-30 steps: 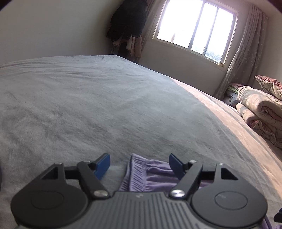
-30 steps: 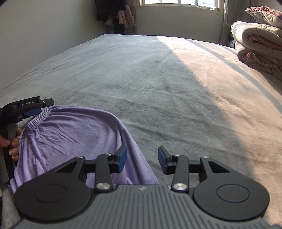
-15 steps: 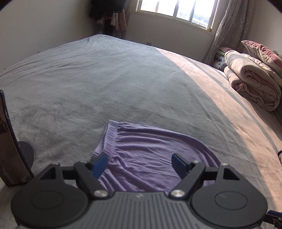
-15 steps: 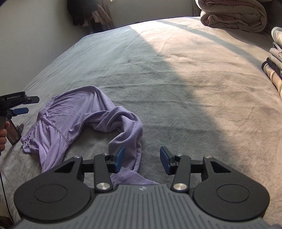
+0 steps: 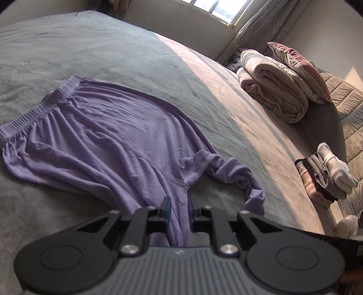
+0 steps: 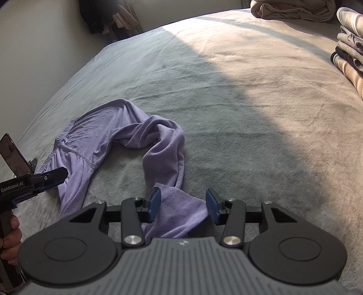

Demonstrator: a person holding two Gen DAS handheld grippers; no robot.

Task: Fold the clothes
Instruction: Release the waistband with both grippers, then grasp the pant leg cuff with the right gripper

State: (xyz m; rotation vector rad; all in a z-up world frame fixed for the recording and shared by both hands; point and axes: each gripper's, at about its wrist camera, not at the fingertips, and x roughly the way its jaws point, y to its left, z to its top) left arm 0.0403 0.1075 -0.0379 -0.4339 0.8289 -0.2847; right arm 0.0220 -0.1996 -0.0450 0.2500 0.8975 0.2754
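A pair of purple trousers (image 5: 109, 140) lies spread on the grey bed (image 5: 136, 56), elastic waistband at the far left, one leg bunched and curled to the right. My left gripper (image 5: 178, 210) is shut on the near leg's fabric. In the right wrist view the trousers (image 6: 95, 145) lie left of centre, and the curled leg runs down between the fingers of my right gripper (image 6: 183, 204), which is open over the leg's end. The left gripper (image 6: 48, 177) shows at that view's left edge.
A rolled duvet and a pillow (image 5: 276, 90) lie at the bed's far right. A stack of folded clothes (image 5: 324, 177) sits at the right edge, also in the right wrist view (image 6: 349, 52). Dark clothes (image 6: 102, 15) hang by the far wall. A phone (image 6: 13, 156) stands at the left.
The left gripper has pulled back from the waistband to the near leg and has shut on its fabric. The right gripper has moved along the curled leg to its end, still open.
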